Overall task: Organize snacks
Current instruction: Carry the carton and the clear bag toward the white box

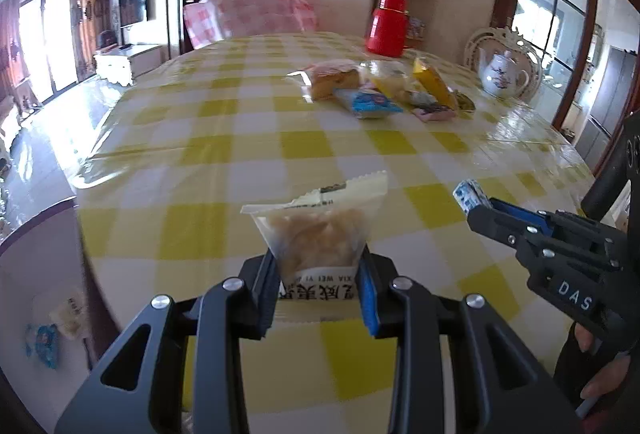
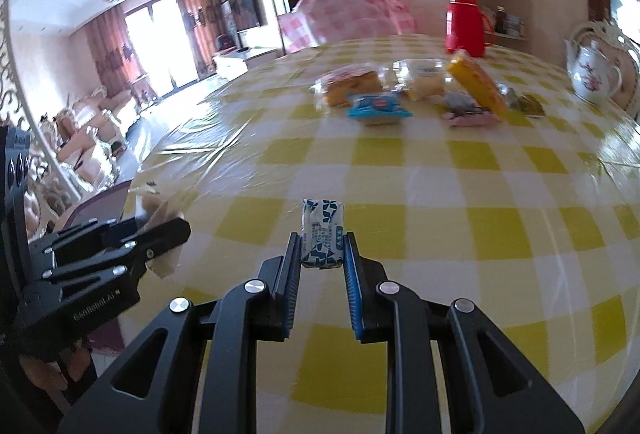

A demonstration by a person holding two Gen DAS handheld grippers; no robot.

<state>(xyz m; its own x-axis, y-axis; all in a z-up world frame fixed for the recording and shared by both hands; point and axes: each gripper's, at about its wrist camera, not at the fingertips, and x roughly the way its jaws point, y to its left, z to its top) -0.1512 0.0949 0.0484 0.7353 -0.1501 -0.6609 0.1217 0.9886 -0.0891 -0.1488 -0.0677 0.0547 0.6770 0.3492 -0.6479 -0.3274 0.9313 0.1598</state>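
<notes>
So your left gripper (image 1: 320,274) held a clear shrimp-chip packet (image 1: 320,230), your right gripper (image 2: 322,254) a blue-white candy (image 2: 323,232); the snack pile (image 2: 420,90) on the counter (image 2: 440,194) remained unsorted.

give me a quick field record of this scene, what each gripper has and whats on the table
left gripper: shut on clear snack packet
right gripper: shut on blue-white wrapped candy
table: yellow and white check cloth under clear plastic
snack pile: far side, cake slices, blue packet, yellow packet, small sweets
red flask: upright beyond the pile
teapot: white, floral, far right
</notes>
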